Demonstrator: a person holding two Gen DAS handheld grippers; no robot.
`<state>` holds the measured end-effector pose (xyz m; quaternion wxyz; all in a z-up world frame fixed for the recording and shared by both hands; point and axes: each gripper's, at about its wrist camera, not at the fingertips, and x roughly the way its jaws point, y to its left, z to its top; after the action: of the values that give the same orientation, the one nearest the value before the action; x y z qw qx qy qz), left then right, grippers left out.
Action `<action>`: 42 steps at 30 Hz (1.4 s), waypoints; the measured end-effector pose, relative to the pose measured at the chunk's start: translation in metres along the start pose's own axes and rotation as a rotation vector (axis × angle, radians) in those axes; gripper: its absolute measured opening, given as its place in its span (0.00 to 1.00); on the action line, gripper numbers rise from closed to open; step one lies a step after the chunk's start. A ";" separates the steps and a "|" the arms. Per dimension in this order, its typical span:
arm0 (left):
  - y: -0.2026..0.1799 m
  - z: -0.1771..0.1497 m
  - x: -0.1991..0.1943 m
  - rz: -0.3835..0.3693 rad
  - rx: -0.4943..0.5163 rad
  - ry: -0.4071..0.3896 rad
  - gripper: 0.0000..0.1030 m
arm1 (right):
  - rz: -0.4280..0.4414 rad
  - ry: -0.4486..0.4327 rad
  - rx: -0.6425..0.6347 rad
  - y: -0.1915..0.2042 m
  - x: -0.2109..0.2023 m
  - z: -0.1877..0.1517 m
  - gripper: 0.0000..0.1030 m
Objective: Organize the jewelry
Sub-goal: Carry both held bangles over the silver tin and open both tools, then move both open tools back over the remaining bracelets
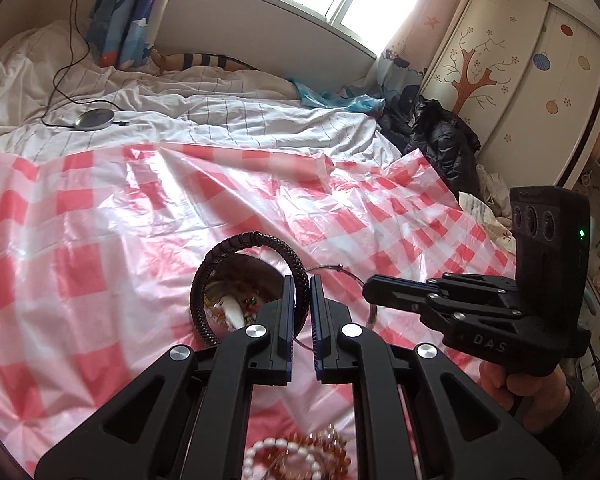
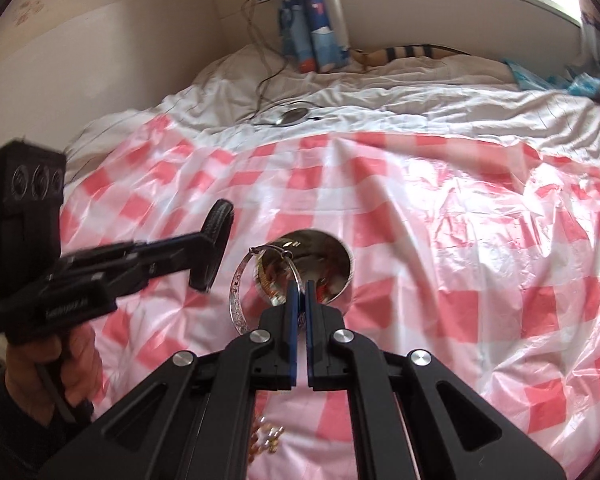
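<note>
My left gripper (image 1: 301, 280) is shut on a black braided bracelet (image 1: 220, 250) and holds it upright over a round metal tin (image 1: 244, 280) with jewelry inside. My right gripper (image 2: 301, 285) is shut on a thin silver bangle (image 2: 236, 288), held just in front of the same tin (image 2: 340, 252). In the left wrist view the right gripper (image 1: 370, 289) comes in from the right with the bangle (image 1: 374, 312). In the right wrist view the left gripper (image 2: 214, 244) holds the black bracelet (image 2: 220, 220) left of the tin.
A pink-and-white checked plastic sheet (image 1: 100, 220) covers the bed. White and amber bead bracelets (image 1: 296, 456) lie under my left gripper. Small gold pieces (image 2: 268, 436) lie under the right one. A round grey disc with a cable (image 1: 94, 119) lies on the white bedding.
</note>
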<state>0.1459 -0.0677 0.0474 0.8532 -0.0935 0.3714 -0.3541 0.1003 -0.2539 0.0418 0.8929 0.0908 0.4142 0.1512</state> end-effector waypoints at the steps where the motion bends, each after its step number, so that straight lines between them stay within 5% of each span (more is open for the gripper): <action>1: 0.000 0.002 0.007 0.005 -0.002 0.002 0.07 | -0.002 -0.003 0.014 -0.004 0.003 0.003 0.04; 11: 0.021 0.001 0.074 0.070 -0.058 0.154 0.14 | -0.028 0.094 0.058 -0.020 0.076 0.019 0.03; 15: 0.023 0.011 0.054 0.094 -0.049 0.118 0.23 | -0.066 0.135 0.013 -0.014 0.098 0.020 0.03; 18: 0.034 0.017 0.032 0.093 -0.112 0.063 0.38 | -0.100 0.167 -0.019 -0.012 0.108 0.018 0.03; 21: 0.044 0.018 0.020 0.097 -0.162 0.019 0.42 | -0.119 0.150 0.002 -0.018 0.104 0.018 0.03; 23: 0.050 0.016 0.017 0.097 -0.193 0.019 0.43 | -0.140 0.076 0.041 -0.025 0.088 0.022 0.08; 25: 0.055 0.011 0.014 0.099 -0.213 0.028 0.44 | -0.124 0.041 0.072 -0.031 0.079 0.024 0.26; 30: 0.058 0.002 0.002 0.121 -0.215 0.028 0.49 | -0.097 0.011 0.055 -0.020 0.073 0.025 0.36; 37: 0.035 -0.016 0.001 0.219 -0.138 0.039 0.51 | -0.089 -0.072 0.010 0.000 0.050 0.021 0.66; 42: 0.011 -0.022 0.001 0.233 -0.072 0.035 0.60 | -0.118 -0.128 0.032 -0.001 0.027 0.010 0.76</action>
<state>0.1369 -0.0576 0.0263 0.8781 -0.0743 0.4070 -0.2405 0.1245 -0.2457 0.0292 0.9233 0.0898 0.3633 0.0857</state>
